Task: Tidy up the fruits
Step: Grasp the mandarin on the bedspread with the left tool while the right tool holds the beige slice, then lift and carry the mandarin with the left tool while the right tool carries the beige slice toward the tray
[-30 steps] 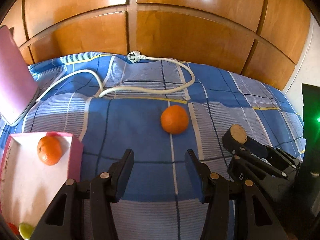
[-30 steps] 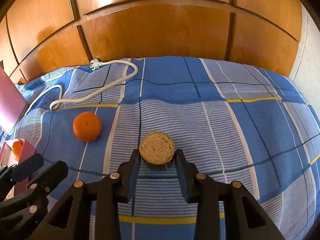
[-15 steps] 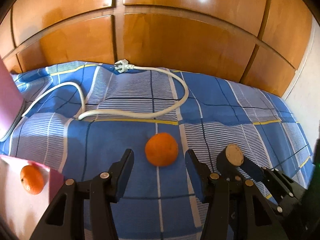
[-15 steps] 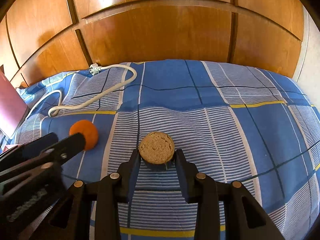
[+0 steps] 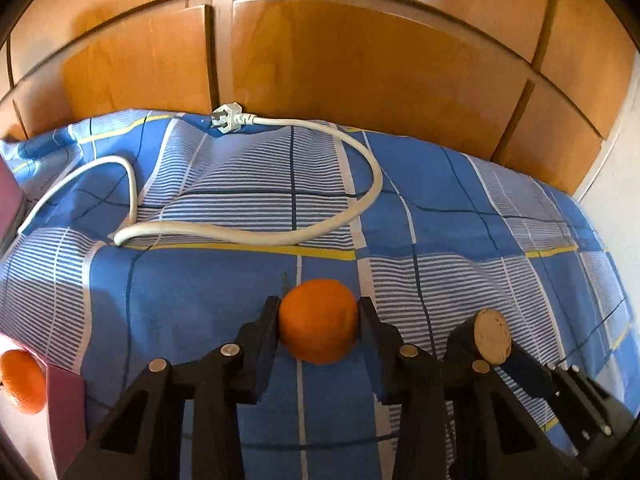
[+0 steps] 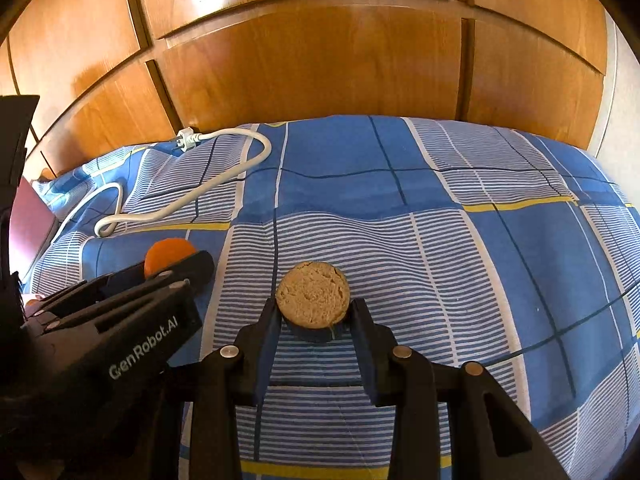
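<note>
An orange (image 5: 318, 326) lies on the blue checked bedspread (image 5: 200, 300), between the fingertips of my left gripper (image 5: 319, 309). Its jaws are closing and both pads touch the orange's sides. In the right wrist view the same orange (image 6: 168, 252) peeks out behind the left gripper's fingers (image 6: 192, 264). My right gripper (image 6: 314, 312) is shut on a round brown fruit (image 6: 313, 294) with a tan flat face, held just above the bedspread. That brown fruit (image 5: 492, 334) also shows to the right of the orange.
A second orange (image 5: 22, 382) sits in a pink box (image 5: 66, 408) at the lower left. A white power cable (image 5: 248, 236) with its plug (image 5: 228, 118) loops across the far bedspread. Wooden panels (image 5: 360, 60) rise behind the bed.
My left gripper moved forward until the orange came between its fingers, and the jaws narrowed onto it. The pink box slid toward the left edge. The right gripper kept still with the brown fruit.
</note>
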Motion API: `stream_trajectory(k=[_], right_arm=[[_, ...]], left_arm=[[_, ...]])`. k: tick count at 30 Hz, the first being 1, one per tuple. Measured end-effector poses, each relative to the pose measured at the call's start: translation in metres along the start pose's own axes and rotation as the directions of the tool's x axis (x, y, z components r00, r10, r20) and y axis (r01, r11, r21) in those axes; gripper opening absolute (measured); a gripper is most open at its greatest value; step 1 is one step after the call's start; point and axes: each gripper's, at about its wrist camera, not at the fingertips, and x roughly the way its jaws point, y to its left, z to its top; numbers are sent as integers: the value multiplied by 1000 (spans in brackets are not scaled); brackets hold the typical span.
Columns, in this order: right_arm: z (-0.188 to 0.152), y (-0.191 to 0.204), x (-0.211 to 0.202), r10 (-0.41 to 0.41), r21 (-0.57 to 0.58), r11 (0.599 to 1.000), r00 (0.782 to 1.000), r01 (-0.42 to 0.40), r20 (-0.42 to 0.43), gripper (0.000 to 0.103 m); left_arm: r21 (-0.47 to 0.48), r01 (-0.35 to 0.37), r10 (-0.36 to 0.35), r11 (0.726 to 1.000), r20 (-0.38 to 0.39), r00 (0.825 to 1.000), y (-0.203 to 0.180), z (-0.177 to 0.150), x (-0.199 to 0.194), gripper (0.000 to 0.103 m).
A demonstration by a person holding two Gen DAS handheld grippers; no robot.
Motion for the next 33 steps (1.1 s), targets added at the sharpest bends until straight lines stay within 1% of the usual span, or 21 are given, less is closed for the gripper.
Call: stream_trajectory(k=[6, 9, 13, 15, 20, 25, 29, 33], right_arm=[[-1, 0, -1, 3, 4, 1000, 1000, -3, 0, 36], [-1, 0, -1, 5, 7, 1000, 1000, -5, -7, 36], [0, -5, 0, 35, 34, 999, 999, -35, -9, 36], [0, -5, 0, 37, 36, 999, 999, -37, -10, 36], [1, -2, 1, 30, 23, 999, 999, -30, -18, 36], [0, -6, -3, 49, 16, 999, 998, -49, -32, 36], [-8, -6, -13, 40, 4, 999, 999, -40, -36, 36], [-21, -9, -24, 48, -2, 999, 998, -48, -48, 36]], left_arm=[[-42, 9, -10, 999, -19, 1000, 8, -3, -4, 38], [-70, -9, 7, 997, -27, 1000, 14, -6, -9, 37], [-67, -33, 31, 997, -29, 999, 21, -15, -18, 37], [-74, -46, 44, 996, -32, 998, 25, -20, -24, 37], [-76, -70, 68, 995, -39, 997, 32, -40, -43, 37], [-76, -80, 78, 994, -28, 997, 34, -61, -64, 37], [-69, -83, 81, 994, -26, 996, 32, -81, -78, 38], [-48, -87, 87, 995, 1, 996, 28, -100, -93, 38]])
